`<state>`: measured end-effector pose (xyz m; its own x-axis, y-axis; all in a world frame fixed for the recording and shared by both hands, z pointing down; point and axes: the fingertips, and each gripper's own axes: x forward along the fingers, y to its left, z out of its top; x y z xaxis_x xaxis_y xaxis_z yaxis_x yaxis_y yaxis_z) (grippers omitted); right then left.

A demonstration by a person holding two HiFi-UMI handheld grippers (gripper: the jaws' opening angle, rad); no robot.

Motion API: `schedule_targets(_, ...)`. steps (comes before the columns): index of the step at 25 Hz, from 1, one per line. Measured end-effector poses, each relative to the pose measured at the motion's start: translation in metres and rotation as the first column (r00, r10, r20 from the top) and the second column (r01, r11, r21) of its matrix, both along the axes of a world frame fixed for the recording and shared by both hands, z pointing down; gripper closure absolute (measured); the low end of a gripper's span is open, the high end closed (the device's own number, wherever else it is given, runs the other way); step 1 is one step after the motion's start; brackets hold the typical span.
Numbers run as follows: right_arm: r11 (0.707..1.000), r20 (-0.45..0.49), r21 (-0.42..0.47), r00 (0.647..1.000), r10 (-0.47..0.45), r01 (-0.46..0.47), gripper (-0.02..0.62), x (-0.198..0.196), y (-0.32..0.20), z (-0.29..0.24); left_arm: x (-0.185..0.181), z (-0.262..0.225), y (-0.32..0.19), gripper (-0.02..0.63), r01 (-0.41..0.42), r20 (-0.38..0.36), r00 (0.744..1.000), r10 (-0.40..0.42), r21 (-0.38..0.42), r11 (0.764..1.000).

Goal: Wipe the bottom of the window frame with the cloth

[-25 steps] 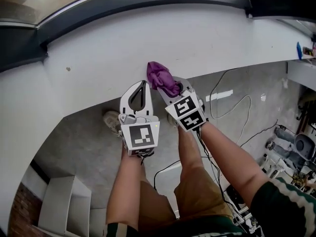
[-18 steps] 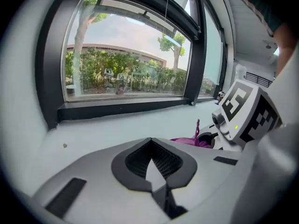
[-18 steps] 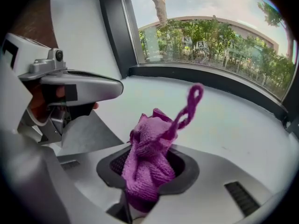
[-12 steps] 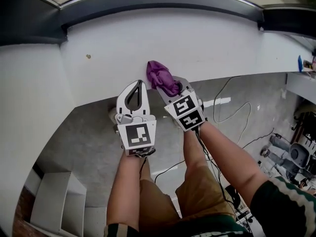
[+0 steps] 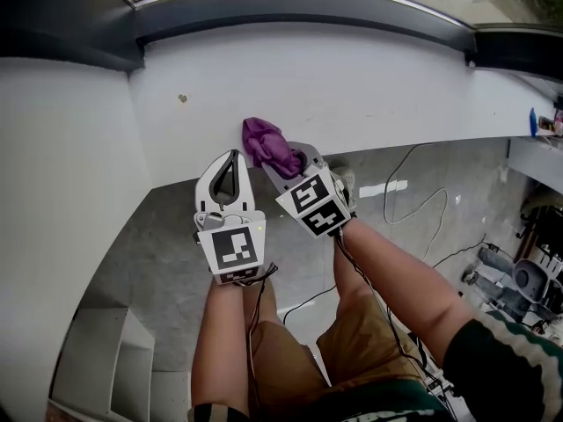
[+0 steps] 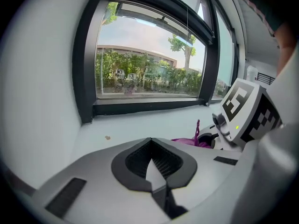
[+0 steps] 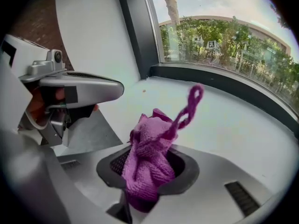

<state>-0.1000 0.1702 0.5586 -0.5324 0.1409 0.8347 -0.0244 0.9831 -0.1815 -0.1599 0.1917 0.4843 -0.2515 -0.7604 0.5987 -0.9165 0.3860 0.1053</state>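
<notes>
**Purple wad clamped, dark rail yet to wipe**

Clenched on the bunched purple cloth (image 7: 149,171) with the right gripper (image 5: 283,158): fingers tight on its lower half, twisted tail poking up free. Held over the white sill (image 5: 369,86), near the front edge and well short of the window frame (image 5: 308,5). Pressed shut on nothing with the left gripper (image 5: 233,156), just beside the right, tip to tip around an empty hollow.

Judged as the reach before the first stroke. To do it well:

- Carry the wad forward across the sill to the frame's dark bottom rail.
- Tip the fingers down to lead with fabric, not plastic, and press lightly.
- Start at one end and drag along the rail in one long pass, then overlap on the way back.
- Keep the grip tight against a snag on the loose tail.
- Keep the idle left gripper out of the path.
- Worth catching the small brownish speck (image 5: 182,98) on the sill too.

No brand, label or lettering to read. Only black-and-white square markers (image 5: 235,249) on both grippers, and small signs (image 7: 212,45) out beyond the window, too tiny to make out.
</notes>
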Motion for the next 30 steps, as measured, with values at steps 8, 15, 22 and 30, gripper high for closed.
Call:
schedule_targets(8,0.999,0.013,-0.037,1.0,-0.02,0.021,0.468,-0.031,0.034,-0.001,-0.037,-0.001,0.043,0.597,0.101,0.0,0.995,-0.101,-0.047,0.994)
schedule_targets(15,0.995,0.04,-0.067,0.997,-0.069,0.071,0.468,-0.064,0.063,-0.003,-0.058,-0.001,0.073,0.597,0.141,0.019,0.99,-0.141,-0.068,0.988)
schedule_targets(22,0.989,0.057,-0.103,0.993,-0.103,0.108,0.468,-0.09,0.089,-0.004,-0.07,-0.003,0.097,0.597,0.189,0.027,0.982,-0.187,-0.093,0.978)
schedule_targets(30,0.967,0.074,-0.186,0.984,-0.164,0.175,0.468,-0.118,0.131,-0.005,-0.079,-0.009,0.119,0.597,0.221,0.004,0.975,-0.221,-0.098,0.97)
